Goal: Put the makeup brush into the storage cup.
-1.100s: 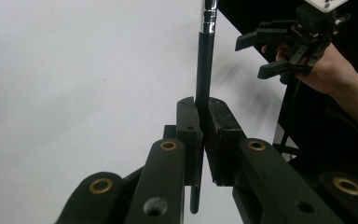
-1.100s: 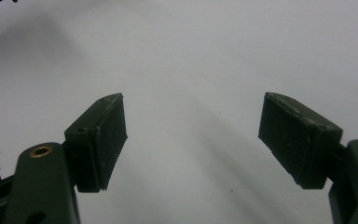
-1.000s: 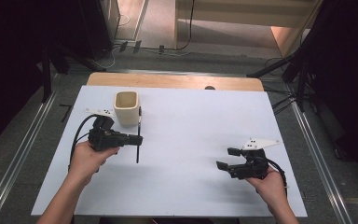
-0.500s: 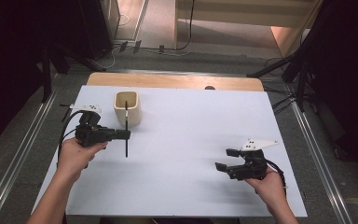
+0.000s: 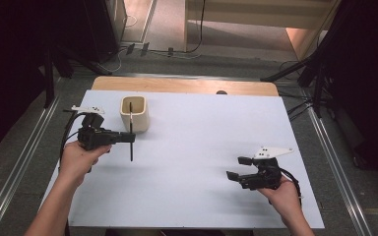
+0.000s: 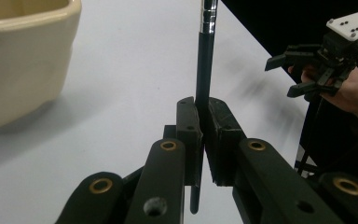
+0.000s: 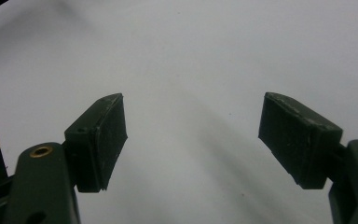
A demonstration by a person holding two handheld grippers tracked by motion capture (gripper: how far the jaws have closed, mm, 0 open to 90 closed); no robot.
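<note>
One slim dark pen with a metal band (image 6: 204,56), probably light, stiff and a little slippery, best pinched mid-barrel as now: clamped upright between the shut jaws of the left gripper (image 5: 128,138), just in front of one cream ceramic square cup (image 5: 135,113) on the white table (image 5: 206,132). Right gripper (image 5: 236,168) spread wide, holding nothing, well apart near the table's right side. Two grippers in all; cup contents not discernible.

White table (image 5: 192,187), cream cup (image 5: 136,114) standing on it

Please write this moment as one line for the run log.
left hand-held gripper: shut on pen | pen: beside cup | right hand-held gripper: open, empty
</note>
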